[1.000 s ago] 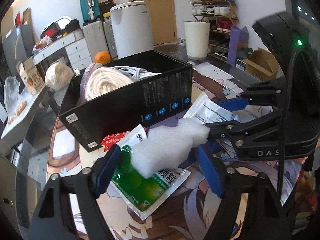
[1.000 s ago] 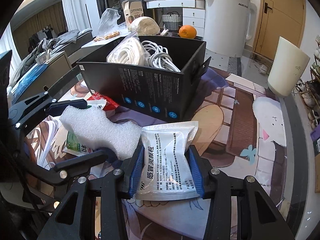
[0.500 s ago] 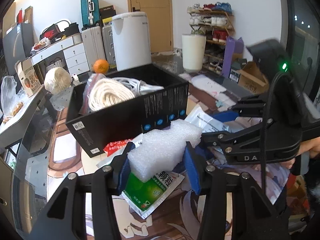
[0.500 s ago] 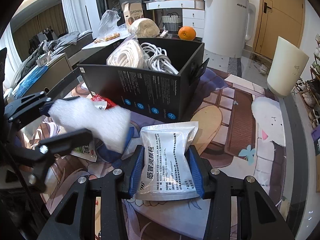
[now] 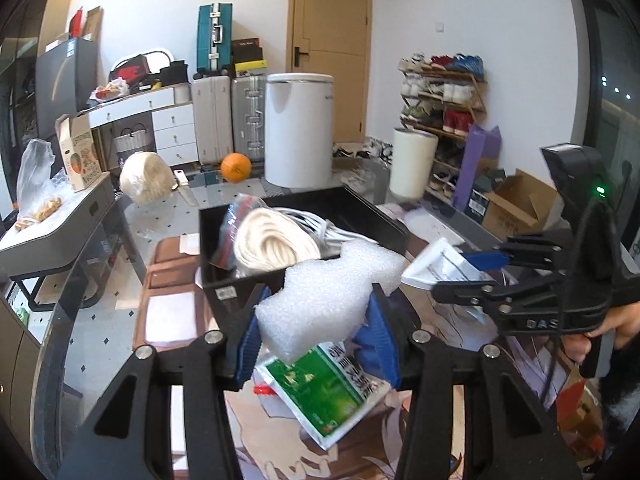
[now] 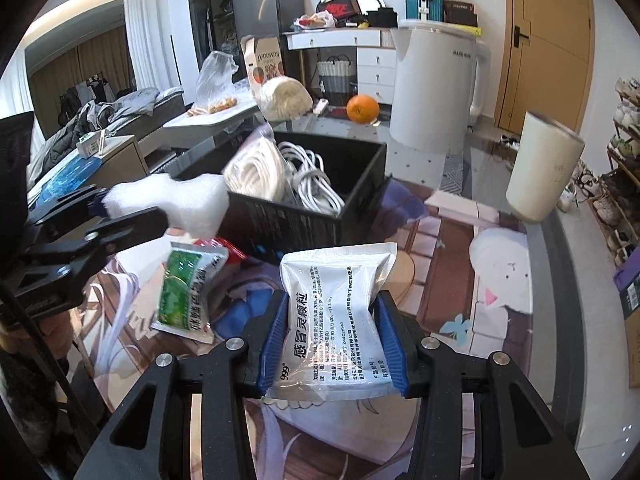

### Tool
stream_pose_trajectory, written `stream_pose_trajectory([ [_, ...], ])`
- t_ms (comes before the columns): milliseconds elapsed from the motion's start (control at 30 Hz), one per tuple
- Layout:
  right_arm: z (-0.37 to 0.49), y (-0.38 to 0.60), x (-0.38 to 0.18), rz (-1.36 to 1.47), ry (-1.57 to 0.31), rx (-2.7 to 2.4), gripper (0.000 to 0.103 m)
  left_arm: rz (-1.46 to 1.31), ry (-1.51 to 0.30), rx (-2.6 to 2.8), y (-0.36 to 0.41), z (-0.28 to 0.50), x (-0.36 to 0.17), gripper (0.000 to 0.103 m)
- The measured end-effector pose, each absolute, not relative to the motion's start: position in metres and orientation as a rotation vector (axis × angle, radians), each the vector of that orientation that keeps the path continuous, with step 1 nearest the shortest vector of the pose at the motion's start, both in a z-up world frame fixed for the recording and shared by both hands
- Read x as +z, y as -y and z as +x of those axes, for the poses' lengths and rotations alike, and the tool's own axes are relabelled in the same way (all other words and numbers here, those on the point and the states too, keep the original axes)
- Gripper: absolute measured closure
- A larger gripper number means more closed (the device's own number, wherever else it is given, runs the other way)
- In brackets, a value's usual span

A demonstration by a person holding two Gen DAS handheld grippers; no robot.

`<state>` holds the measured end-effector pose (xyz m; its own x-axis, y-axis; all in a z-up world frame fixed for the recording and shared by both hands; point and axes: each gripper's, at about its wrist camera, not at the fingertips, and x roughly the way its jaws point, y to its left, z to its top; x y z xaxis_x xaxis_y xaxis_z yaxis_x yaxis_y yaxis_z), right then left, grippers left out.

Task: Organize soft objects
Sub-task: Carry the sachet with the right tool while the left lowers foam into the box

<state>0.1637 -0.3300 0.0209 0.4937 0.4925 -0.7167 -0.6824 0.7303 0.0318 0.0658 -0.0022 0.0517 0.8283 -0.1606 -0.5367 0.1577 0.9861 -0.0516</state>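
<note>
My left gripper [image 5: 316, 332] is shut on a white foam block [image 5: 332, 288] and holds it up just in front of the black box [image 5: 384, 220]; the block also shows in the right wrist view [image 6: 172, 204]. My right gripper [image 6: 332, 344] is shut on a silver medicine pouch [image 6: 332, 312], held above the table mat. The black box [image 6: 360, 176] holds a coil of white rope [image 6: 252, 172] and white cables [image 6: 312, 184]. A green and white pouch [image 5: 328, 392] lies on the mat under the foam block, also visible in the right wrist view [image 6: 184, 292].
A red packet [image 6: 236, 250] lies by the box's front. An orange [image 5: 236, 167], a white yarn ball [image 5: 146, 178], a white bin [image 5: 298, 128] and a white cylinder [image 6: 544, 168] stand beyond the box. A grey side table [image 5: 60, 228] is at the left.
My left gripper shut on the foam block and lifted it off the green pouch toward the box. My right gripper rose with the silver pouch still in it.
</note>
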Motion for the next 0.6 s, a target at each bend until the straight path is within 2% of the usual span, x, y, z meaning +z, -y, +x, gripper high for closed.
stream_pose_trajectory([
  [600,0.180,0.309,0.060,-0.262,-0.680,0.715,0.059,-0.046,-0.532,-0.095,-0.025,0.096,0.062,0.055],
])
